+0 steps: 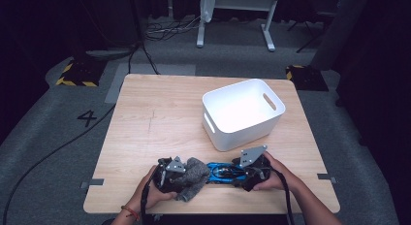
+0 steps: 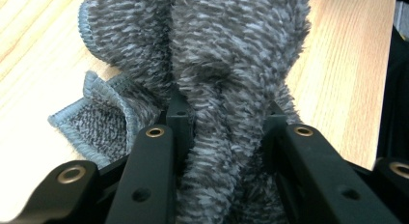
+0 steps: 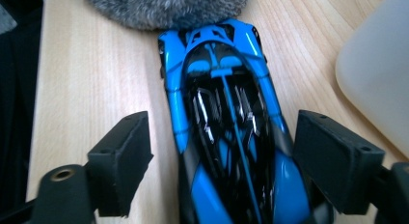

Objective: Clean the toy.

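Observation:
A fluffy grey cloth lies bunched near the table's front edge, and my left gripper is shut on a thick fold of it. Just to its right a blue and black toy car lies on the wood, its far end touching the grey cloth. My right gripper stands open astride the car's near end. There are gaps between its pads and the car's sides. The two grippers point toward each other.
A white plastic bin with handle slots stands at the back right of the wooden table, close behind my right gripper. Cables and a white desk frame are on the floor beyond the table.

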`<action>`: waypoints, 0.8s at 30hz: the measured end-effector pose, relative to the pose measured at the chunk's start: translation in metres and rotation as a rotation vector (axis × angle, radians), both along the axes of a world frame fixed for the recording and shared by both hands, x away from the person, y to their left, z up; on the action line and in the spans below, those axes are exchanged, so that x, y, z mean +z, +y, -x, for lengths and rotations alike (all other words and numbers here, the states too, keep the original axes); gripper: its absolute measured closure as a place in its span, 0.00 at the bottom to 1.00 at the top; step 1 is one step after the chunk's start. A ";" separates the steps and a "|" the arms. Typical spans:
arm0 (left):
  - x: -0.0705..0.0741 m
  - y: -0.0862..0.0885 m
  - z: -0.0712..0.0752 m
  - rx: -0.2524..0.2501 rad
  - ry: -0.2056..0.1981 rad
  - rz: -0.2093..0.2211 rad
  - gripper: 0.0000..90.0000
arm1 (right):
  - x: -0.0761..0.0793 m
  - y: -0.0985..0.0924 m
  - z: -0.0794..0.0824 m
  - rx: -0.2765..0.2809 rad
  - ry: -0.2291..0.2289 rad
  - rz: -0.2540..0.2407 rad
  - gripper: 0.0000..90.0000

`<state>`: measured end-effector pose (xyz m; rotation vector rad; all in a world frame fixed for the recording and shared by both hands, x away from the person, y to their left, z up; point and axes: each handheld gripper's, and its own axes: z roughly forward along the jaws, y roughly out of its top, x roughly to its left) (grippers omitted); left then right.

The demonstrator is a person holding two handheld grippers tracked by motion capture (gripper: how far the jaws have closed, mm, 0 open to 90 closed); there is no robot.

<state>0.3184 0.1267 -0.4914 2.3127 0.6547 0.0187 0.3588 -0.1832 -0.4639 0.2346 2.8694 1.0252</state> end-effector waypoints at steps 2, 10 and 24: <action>-0.001 0.000 0.000 -0.002 -0.002 0.009 0.76 | 0.000 0.007 -0.003 0.003 -0.001 0.037 0.22; -0.002 0.002 -0.001 -0.010 -0.013 0.020 0.76 | -0.013 0.030 -0.010 0.045 0.005 0.159 0.20; -0.002 0.001 -0.001 -0.009 -0.044 0.020 0.74 | -0.015 0.009 -0.004 -0.014 0.025 0.165 0.29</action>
